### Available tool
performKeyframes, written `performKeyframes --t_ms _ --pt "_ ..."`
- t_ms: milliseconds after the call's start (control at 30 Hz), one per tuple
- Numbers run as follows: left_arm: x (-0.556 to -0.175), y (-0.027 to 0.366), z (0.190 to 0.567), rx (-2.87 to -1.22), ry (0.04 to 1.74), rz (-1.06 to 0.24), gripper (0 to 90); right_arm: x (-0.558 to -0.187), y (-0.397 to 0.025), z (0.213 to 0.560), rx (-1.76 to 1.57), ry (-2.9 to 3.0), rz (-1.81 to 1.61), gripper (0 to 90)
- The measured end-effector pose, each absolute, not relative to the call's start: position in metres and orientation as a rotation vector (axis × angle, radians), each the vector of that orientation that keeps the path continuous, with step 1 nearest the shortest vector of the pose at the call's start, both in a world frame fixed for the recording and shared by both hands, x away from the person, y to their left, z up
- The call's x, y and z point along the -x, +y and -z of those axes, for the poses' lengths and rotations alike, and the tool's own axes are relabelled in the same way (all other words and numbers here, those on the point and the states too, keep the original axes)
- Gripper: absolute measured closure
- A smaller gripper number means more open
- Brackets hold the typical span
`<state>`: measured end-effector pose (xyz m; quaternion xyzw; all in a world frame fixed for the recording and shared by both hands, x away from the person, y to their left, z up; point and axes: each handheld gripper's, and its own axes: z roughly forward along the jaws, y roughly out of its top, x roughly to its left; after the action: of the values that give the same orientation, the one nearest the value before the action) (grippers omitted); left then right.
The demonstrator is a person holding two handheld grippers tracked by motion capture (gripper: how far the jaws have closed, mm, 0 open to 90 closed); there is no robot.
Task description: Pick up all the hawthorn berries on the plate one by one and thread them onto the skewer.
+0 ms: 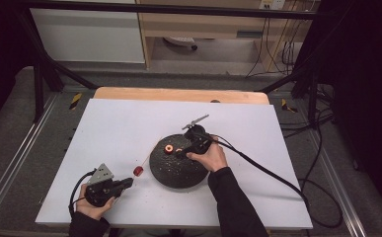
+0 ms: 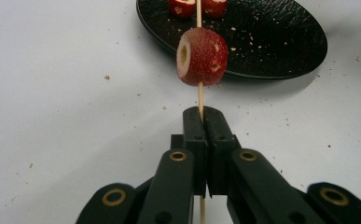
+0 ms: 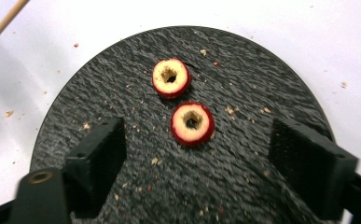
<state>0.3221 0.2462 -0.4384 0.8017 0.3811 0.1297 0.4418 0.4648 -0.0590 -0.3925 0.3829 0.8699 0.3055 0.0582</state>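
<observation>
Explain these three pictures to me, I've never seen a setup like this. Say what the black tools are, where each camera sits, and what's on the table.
No robot here: a person holds a hand-held gripper in each hand, a black two-jaw clamp with its own small camera. The high view looks down on the white table from above. There the left hand-held gripper shows at bottom left and the right hand-held gripper hovers over the black plate.

The left gripper view looks along that tool's jaws: they are shut on a thin wooden skewer with one cored red fruit piece threaded on it. The right gripper view shows open jaws above two more cored fruit pieces lying on the plate among crumbs.
</observation>
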Motion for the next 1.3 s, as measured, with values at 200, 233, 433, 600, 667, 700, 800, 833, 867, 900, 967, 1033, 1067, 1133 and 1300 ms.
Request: performKeyframes --t_ms 200,233,433,600,667,700,800,833,867,900,967,1033,1067,1133,1300 --pt "-0.323 0.245 0.439 -1.992 0.944 -0.316 88.7 -0.478 -0.048 0.402 -1.192 2.671 -0.854 31.2" --pt "-0.323 0.245 0.439 -1.994 0.943 -0.317 88.7 -0.480 -0.047 0.403 -1.191 2.678 -0.841 32.9" --pt "-0.323 0.245 0.439 -1.995 0.940 -0.313 88.7 -0.487 -0.041 0.409 -1.214 2.714 -0.802 44.2" --pt "-0.323 0.245 0.439 -1.995 0.940 -0.313 88.7 -0.490 -0.039 0.412 -1.243 2.736 -0.789 51.5" --pt "-0.323 0.245 0.439 -1.996 0.940 -0.312 88.7 -0.491 -0.040 0.412 -1.248 2.741 -0.779 53.4" --pt "-0.323 0.245 0.439 -1.996 0.941 -0.312 88.7 -0.492 -0.040 0.413 -1.248 2.746 -0.781 54.4" --pt "-0.323 0.245 0.439 -1.996 0.939 -0.311 88.7 -0.492 -0.040 0.413 -1.268 2.750 -0.782 57.0" --pt "-0.323 0.245 0.439 -1.996 0.940 -0.311 88.7 -0.493 -0.040 0.414 -1.276 2.753 -0.778 57.6" --pt "-0.323 0.244 0.439 -1.997 0.940 -0.311 88.7 -0.493 -0.040 0.414 -1.272 2.756 -0.772 58.4" --pt "-0.323 0.244 0.439 -1.997 0.940 -0.311 88.7 -0.493 -0.040 0.414 -1.277 2.756 -0.765 59.5" --pt "-0.323 0.244 0.439 -1.997 0.940 -0.312 88.7 -0.494 -0.041 0.414 -1.285 2.757 -0.760 60.1" --pt "-0.323 0.244 0.439 -1.997 0.940 -0.312 88.7 -0.494 -0.041 0.414 -1.295 2.762 -0.754 60.4" --pt "-0.323 0.244 0.439 -1.998 0.940 -0.312 88.7 -0.494 -0.041 0.414 -1.300 2.764 -0.751 60.6" --pt "-0.323 0.244 0.439 -1.998 0.939 -0.312 88.7 -0.494 -0.041 0.414 -1.306 2.763 -0.745 60.8" --pt "-0.323 0.244 0.439 -1.997 0.939 -0.315 88.7 -0.493 -0.041 0.411 -1.316 2.754 -0.748 61.1"
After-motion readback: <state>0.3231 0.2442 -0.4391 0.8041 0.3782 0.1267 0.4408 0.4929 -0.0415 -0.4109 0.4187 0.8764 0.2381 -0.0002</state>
